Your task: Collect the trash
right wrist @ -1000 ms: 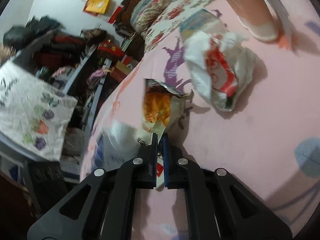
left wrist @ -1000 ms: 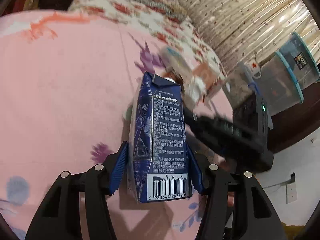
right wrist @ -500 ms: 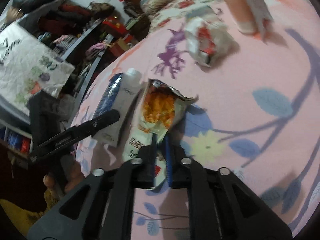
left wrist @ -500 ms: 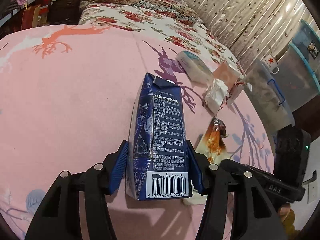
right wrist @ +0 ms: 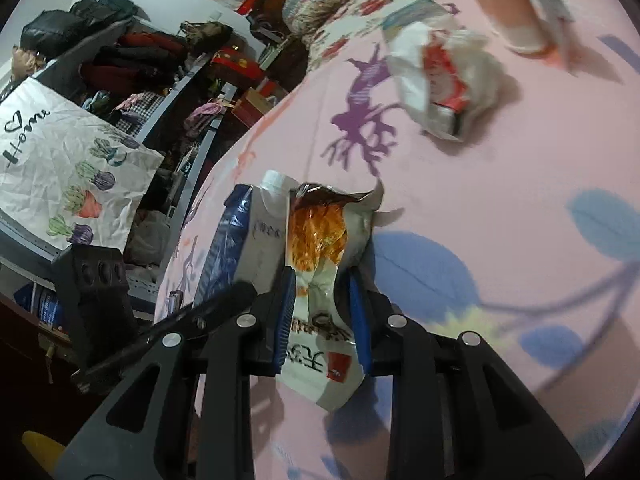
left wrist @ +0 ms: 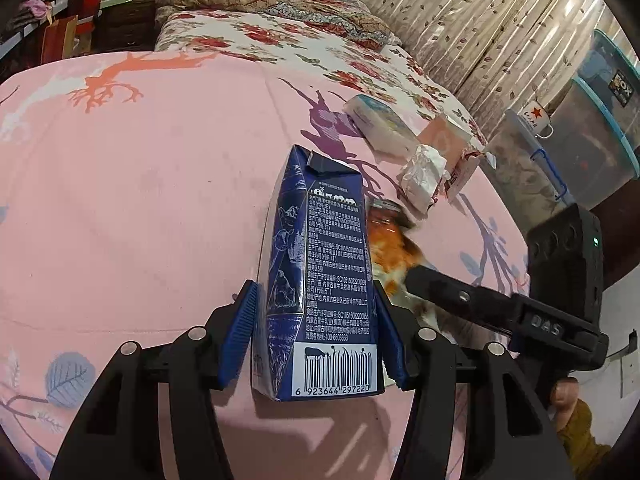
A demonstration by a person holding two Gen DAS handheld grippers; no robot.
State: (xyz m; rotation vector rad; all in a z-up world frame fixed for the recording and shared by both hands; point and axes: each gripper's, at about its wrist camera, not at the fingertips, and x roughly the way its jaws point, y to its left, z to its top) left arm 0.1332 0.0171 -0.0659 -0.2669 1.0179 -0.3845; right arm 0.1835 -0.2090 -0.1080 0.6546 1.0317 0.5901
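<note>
My left gripper (left wrist: 316,336) is shut on a dark blue milk carton (left wrist: 320,280), barcode end toward the camera, just above the pink bedsheet (left wrist: 140,208). The carton also shows in the right wrist view (right wrist: 244,240). My right gripper (right wrist: 322,312) has its jaws parted around an opened white and orange snack wrapper (right wrist: 324,248), which lies between the pads next to the carton. In the left wrist view the wrapper (left wrist: 390,248) sits right of the carton, with the right gripper (left wrist: 416,276) on it.
A crumpled white and red bag (right wrist: 440,80) (left wrist: 424,176), a tissue pack (left wrist: 378,122) and a pink carton (left wrist: 444,140) lie farther up the bed. Storage bins (left wrist: 592,132) stand on the right. Cluttered shelves (right wrist: 140,72) stand beside the bed.
My right gripper brought the snack wrapper beside the milk carton and its jaws have opened from shut. My left gripper still holds the carton.
</note>
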